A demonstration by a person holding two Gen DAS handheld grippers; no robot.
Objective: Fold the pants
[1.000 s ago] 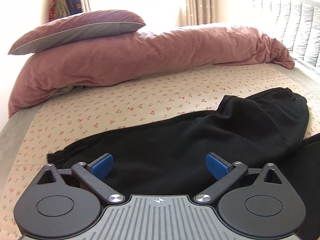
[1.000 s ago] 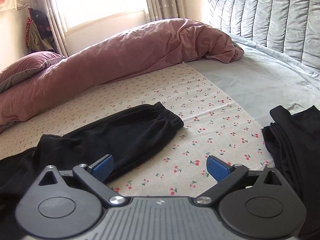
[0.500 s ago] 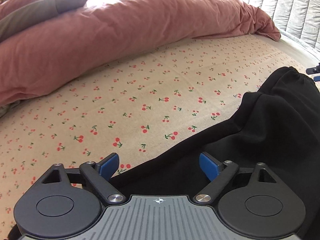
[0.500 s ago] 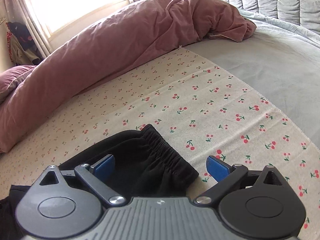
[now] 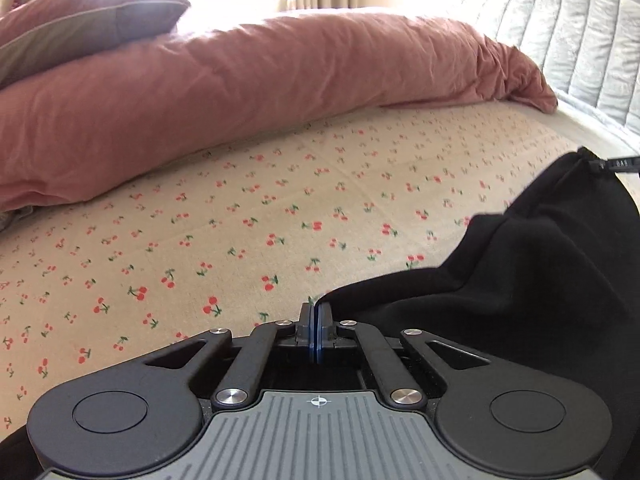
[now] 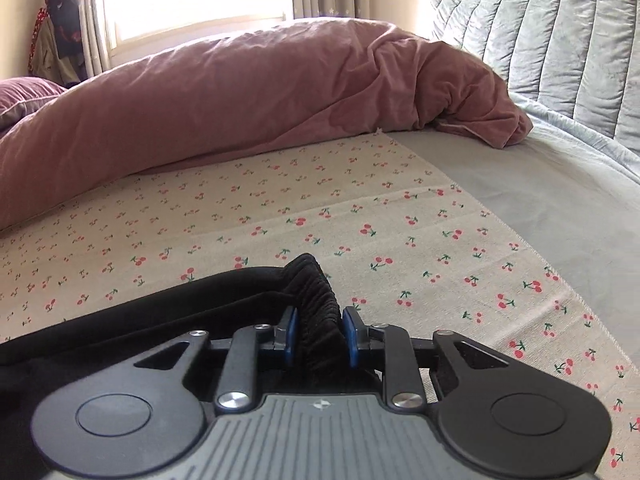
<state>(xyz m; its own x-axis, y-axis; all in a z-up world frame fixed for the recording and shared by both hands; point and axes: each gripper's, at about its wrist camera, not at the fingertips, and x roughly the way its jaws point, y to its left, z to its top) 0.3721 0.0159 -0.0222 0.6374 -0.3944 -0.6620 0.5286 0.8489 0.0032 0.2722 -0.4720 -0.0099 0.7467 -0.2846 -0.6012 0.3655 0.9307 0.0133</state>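
Black pants (image 5: 540, 280) lie on a cherry-print sheet (image 5: 280, 208). In the left wrist view my left gripper (image 5: 317, 320) is shut, its blue pads pressed together on the pants' far edge, which runs off to the right. In the right wrist view my right gripper (image 6: 319, 334) is shut on the pants' gathered elastic cuff (image 6: 316, 300), bunched between the blue pads; the leg (image 6: 140, 320) stretches away to the left.
A rolled pink duvet (image 6: 240, 108) lies across the far side of the bed, with a pillow (image 5: 80, 36) on its left end. A grey sheet (image 6: 552, 208) and quilted grey headboard (image 6: 552, 36) are to the right. A window is behind.
Both grippers have closed: the left on the pants' edge, the right on the elastic cuff. Both were open half a second ago, just above the fabric.
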